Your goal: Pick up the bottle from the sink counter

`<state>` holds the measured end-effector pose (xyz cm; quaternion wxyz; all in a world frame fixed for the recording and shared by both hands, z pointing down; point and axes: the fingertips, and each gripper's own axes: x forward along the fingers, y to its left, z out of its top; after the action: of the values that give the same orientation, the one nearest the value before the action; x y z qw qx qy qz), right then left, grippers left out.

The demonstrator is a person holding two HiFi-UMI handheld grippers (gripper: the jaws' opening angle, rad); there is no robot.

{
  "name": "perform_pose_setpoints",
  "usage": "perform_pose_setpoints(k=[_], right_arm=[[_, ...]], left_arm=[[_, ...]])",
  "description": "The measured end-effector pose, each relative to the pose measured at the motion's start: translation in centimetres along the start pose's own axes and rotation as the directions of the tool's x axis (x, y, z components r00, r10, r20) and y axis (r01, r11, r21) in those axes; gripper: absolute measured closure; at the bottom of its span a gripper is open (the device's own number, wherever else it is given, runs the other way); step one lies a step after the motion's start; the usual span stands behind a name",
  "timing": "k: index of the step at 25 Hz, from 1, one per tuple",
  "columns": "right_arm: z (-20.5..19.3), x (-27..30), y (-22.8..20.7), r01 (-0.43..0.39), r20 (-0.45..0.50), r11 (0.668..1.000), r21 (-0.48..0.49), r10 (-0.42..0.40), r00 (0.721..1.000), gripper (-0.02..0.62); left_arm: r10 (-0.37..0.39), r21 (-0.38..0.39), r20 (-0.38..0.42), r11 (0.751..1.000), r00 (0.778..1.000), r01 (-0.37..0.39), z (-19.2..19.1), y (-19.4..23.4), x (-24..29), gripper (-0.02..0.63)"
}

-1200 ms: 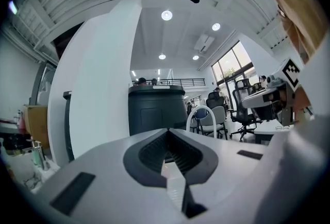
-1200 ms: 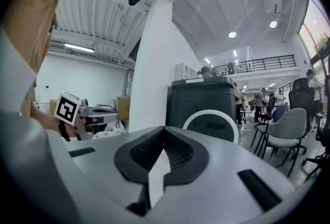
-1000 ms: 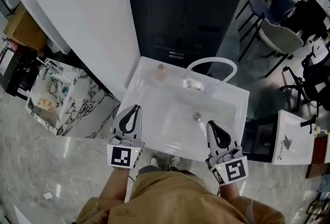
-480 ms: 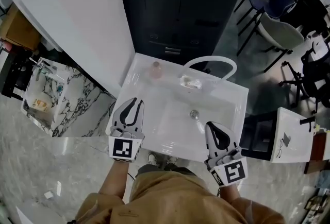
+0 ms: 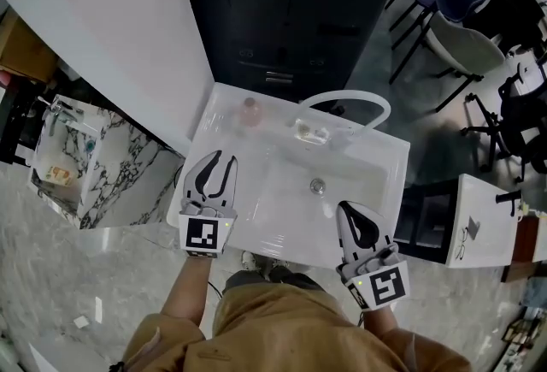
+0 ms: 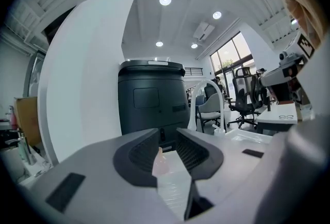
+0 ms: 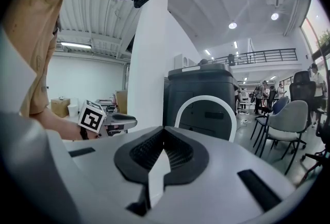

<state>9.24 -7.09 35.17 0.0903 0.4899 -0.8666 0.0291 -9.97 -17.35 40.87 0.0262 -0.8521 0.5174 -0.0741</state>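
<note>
A small pinkish bottle (image 5: 249, 111) stands on the back left corner of the white sink counter (image 5: 220, 109). In the left gripper view the bottle (image 6: 159, 162) shows ahead through the gap between the jaws, still apart from them. My left gripper (image 5: 218, 158) hovers over the sink's left rim; its jaws have just been opening and stand open with nothing between the pads. My right gripper (image 5: 350, 208) is over the sink's front right rim, shut and empty, its tips (image 7: 164, 136) touching.
A white arched faucet (image 5: 344, 99) and a small clear object (image 5: 312, 132) sit at the sink's back edge, a drain (image 5: 317, 186) in the basin. A dark bin (image 5: 291, 11) stands behind, a white column (image 5: 102, 20) at left, chairs (image 5: 461, 37) and a white table (image 5: 479, 221) at right.
My left gripper has moved forward over the sink's left rim toward the bottle, and its jaws have gone from shut to open. The right gripper has hardly moved.
</note>
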Motion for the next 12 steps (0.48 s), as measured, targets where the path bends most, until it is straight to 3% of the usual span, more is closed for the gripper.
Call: perform_pose_setpoints(k=[12], right_arm=[[-1.4,1.2,-0.7,-0.025,-0.017,0.999,0.022,0.025,1.0,0.597]], left_arm=[[0.017,0.046,-0.005,0.999,1.0,-0.016,-1.4,0.6,3.1,0.482]])
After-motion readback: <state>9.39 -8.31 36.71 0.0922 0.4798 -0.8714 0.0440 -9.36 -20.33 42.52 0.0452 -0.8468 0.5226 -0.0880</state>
